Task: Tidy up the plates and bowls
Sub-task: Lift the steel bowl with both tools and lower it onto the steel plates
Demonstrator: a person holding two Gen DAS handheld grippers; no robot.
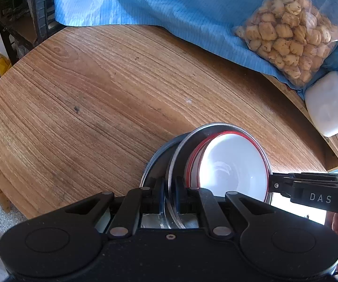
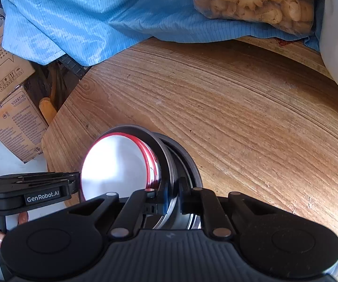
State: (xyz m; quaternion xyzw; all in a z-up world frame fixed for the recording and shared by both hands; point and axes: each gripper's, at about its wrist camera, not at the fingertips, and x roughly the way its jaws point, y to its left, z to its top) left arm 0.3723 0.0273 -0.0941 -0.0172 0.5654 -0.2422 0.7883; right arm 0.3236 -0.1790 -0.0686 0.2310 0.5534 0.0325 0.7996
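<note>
Left hand-held gripper [image 1: 169, 193] and right hand-held gripper [image 2: 174, 193] each clamp the metal plate's [image 1: 212, 127] rim, white bowls [image 1: 234, 162] nested inside, above the worktop [image 1: 98, 89].

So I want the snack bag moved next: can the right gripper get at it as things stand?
Probably not yet: the right gripper is shut on the steel plate, so it is busy. Otherwise bare table lies between it and the snack bag, with nothing blocking.

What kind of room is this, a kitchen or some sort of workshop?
Probably a lived-in home or storeroom rather than a tidy kitchen. A round wooden table holds a bag of snacks on blue cloth, and cardboard boxes sit beside it. Both grippers clamp stacked dishes.
</note>
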